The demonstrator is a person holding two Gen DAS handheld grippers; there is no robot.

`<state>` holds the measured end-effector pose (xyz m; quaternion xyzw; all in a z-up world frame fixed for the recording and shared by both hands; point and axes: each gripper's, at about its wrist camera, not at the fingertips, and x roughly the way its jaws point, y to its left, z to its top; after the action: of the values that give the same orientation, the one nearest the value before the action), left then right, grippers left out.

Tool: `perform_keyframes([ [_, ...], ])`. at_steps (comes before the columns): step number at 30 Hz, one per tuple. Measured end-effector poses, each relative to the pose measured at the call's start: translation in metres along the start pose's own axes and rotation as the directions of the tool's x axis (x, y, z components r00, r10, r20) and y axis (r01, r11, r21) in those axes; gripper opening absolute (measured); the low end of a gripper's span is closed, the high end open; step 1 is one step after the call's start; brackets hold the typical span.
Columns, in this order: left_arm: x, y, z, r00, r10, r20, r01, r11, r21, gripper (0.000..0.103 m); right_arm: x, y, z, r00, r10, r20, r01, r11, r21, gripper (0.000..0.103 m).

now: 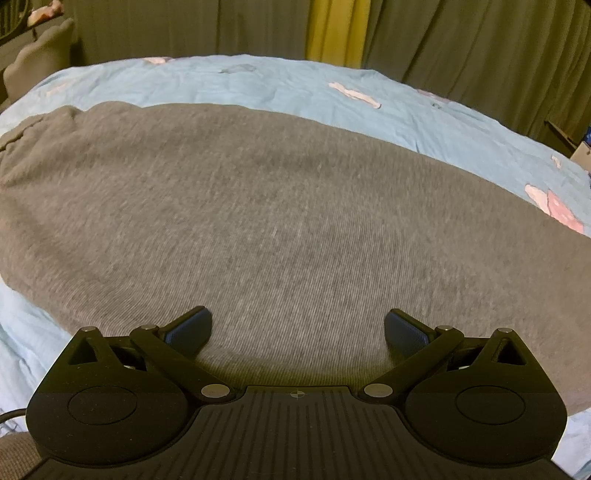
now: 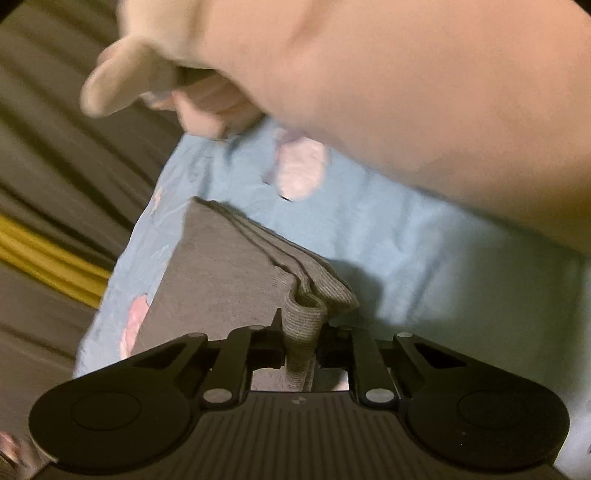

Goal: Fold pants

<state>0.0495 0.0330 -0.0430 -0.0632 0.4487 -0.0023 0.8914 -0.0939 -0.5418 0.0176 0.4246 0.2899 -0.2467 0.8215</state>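
Grey knit pants lie spread flat on a light blue bed sheet, filling most of the left wrist view. My left gripper is open, its fingers wide apart just above the near part of the pants, holding nothing. In the right wrist view my right gripper is shut on a bunched ribbed edge of the grey pants, which is lifted off the sheet. The person's bare forearm and hand cross the top of this view.
The sheet has pink prints. Dark curtains with a yellow strip hang behind the bed. A grey pillow sits at the far left.
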Motion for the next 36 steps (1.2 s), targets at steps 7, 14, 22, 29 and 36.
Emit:
perform_keyframes([
  [7,-0.014,0.013,0.003,0.998,0.041,0.047,-0.037,0.997,-0.071,0.103,-0.027,0.131,-0.023,0.991,0.047,0.123,0.018,0.876,-0.482,0.011],
  [14,-0.061,0.042,0.000,0.961,0.149,0.233,-0.103,0.975,-0.197,0.103,-0.041,0.260,-0.177,0.931,0.307,-0.195,-0.322,0.444,-0.836,0.012],
  [22,-0.052,0.050,-0.001,0.983,0.065,0.174,-0.027,0.976,-0.216,0.103,0.017,0.255,-0.283,0.913,0.139,-0.383,-0.406,0.380,-0.831,0.013],
  [29,-0.043,0.039,0.000,0.986,0.046,0.159,-0.021,0.988,-0.150,0.103,-0.002,0.252,-0.267,0.892,0.203,-0.405,-0.451,0.479,-0.753,0.012],
  [36,-0.048,0.039,-0.004,0.984,0.028,0.176,0.000,0.988,-0.154,0.103,-0.011,0.235,-0.251,0.803,0.277,-0.527,-0.588,0.506,-0.631,0.071],
])
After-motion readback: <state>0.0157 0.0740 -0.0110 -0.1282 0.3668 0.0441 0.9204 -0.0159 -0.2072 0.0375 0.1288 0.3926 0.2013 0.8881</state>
